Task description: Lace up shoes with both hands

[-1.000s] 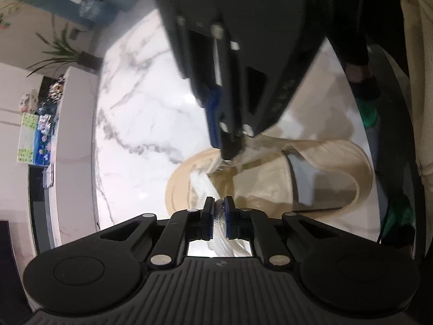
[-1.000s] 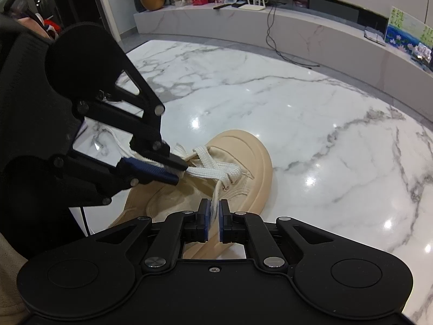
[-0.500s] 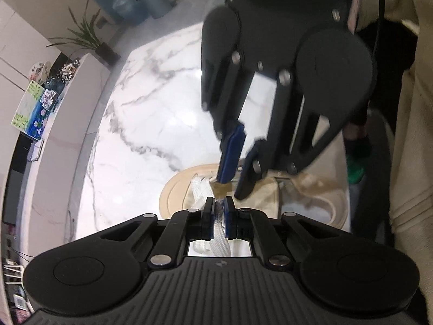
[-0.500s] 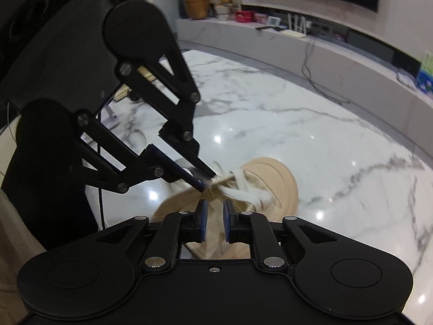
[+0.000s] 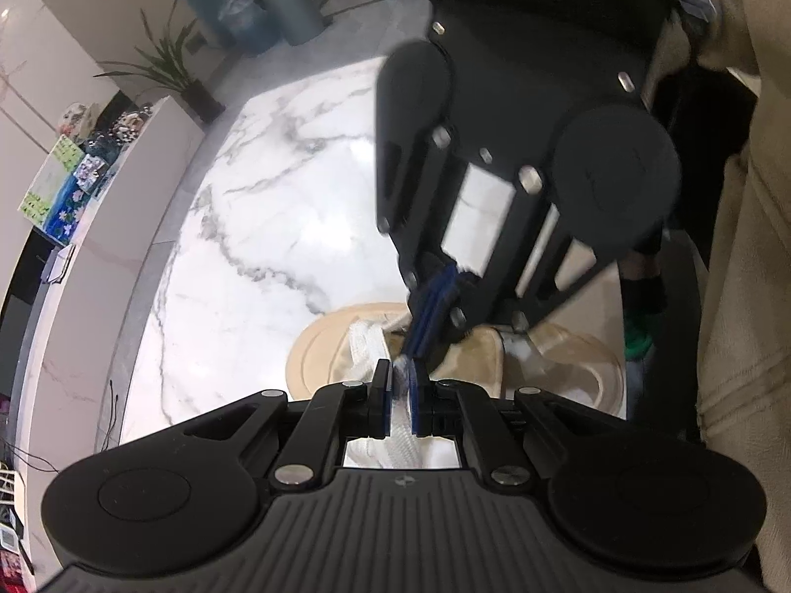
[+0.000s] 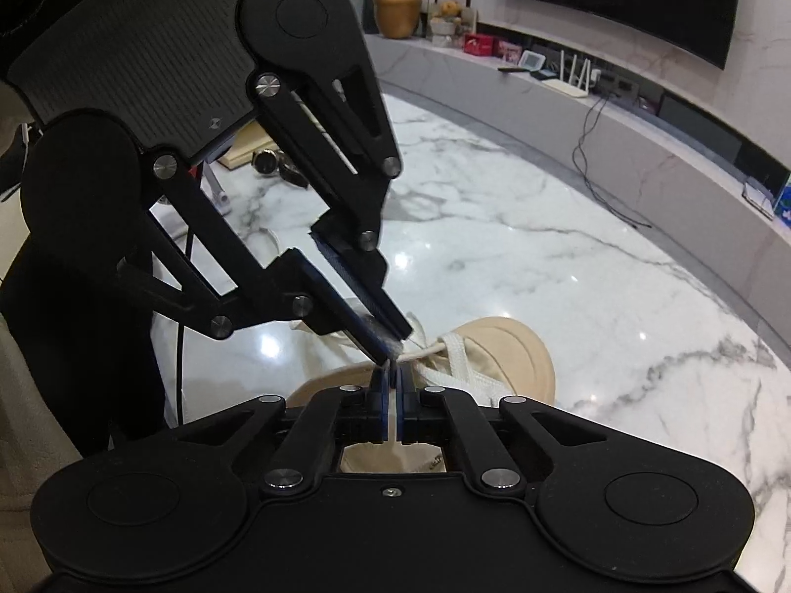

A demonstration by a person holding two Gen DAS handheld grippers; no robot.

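Note:
A beige shoe point(image 6: 519, 360) lies on the white marble top point(image 6: 544, 257), its toe pointing away from me. A white lace point(image 6: 457, 358) crosses its front eyelets. My left gripper point(image 6: 390, 346) reaches in from the upper left, shut on the lace's end. Right under it, my right gripper point(image 6: 393, 378) is shut on a thin strand of the same lace. In the left wrist view my left gripper point(image 5: 401, 375) pinches the white lace point(image 5: 368, 346) above the shoe point(image 5: 316, 360), and my right gripper point(image 5: 413, 341) comes down to touch nearly the same spot.
A watch point(image 6: 267, 162) and a dark cable point(image 6: 183, 346) lie on the marble behind the left gripper. A low grey ledge point(image 6: 618, 123) with small boxes curves around the far side. Beige fabric point(image 5: 741, 296) and something green point(image 5: 637, 341) are at the right.
The right gripper's jaws stood slightly apart half a second ago; now they are shut on the lace beside the left fingertips. Both grippers rolled, and the left one rose a little.

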